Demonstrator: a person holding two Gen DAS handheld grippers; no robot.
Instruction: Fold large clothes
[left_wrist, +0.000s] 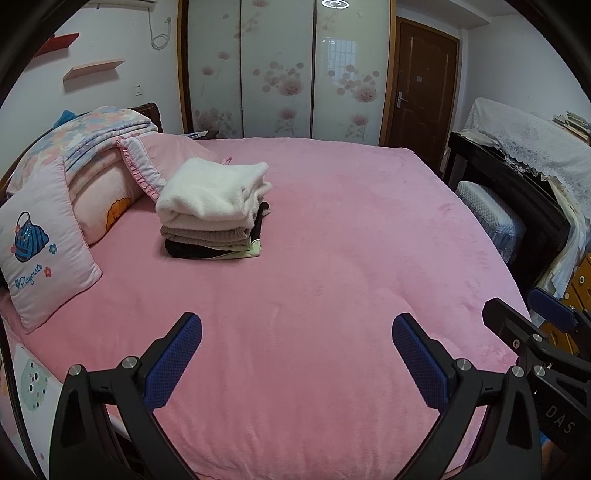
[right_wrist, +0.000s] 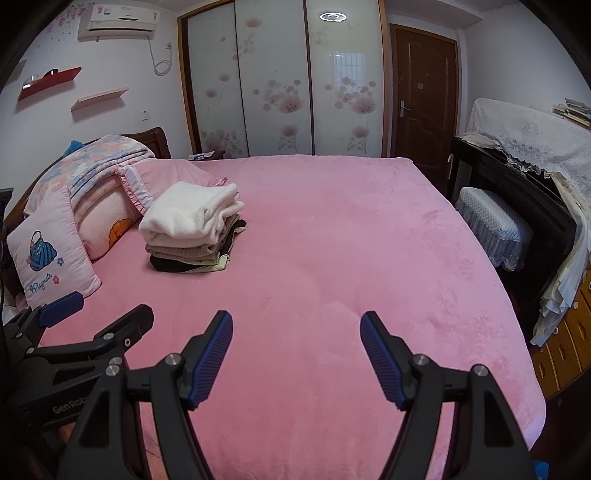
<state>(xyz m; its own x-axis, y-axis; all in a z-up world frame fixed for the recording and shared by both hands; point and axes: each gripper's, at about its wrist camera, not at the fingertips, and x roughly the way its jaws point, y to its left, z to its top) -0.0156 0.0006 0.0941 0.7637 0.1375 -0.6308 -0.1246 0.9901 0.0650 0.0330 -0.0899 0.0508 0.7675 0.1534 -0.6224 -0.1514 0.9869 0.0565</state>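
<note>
A wide bed (left_wrist: 332, 258) under a pink plush blanket fills most of both views. Behind it stands a sliding-door wardrobe (left_wrist: 280, 70) printed with pink flowers, with a brown wooden door (left_wrist: 421, 88) to its right. Along the bed's right side sits a dark piece of furniture draped in white lace cloth (left_wrist: 532, 144), and a quilted stool (left_wrist: 491, 218) stands in front of it, just beside the bed's edge. At the head of the bed, on the left, pillows and a flowered quilt (left_wrist: 99, 129) are heaped, with a pink "Playmate" pillow (left_wrist: 40, 247) leaning nearest. Just beside that heap, a stack of folded clothes (left_wrist: 214, 210) rests on the blanket: a white fleecy piece on top, then beige, black and pale green at the bottom. Nothing lies between the stack and the grippers. The left gripper (left_wrist: 297, 332) hangs over the bare near end of the bed, jaws wide apart and holding nothing. The right gripper (right_wrist: 296, 328) hangs just beside it, jaws likewise spread and holding nothing.
</note>
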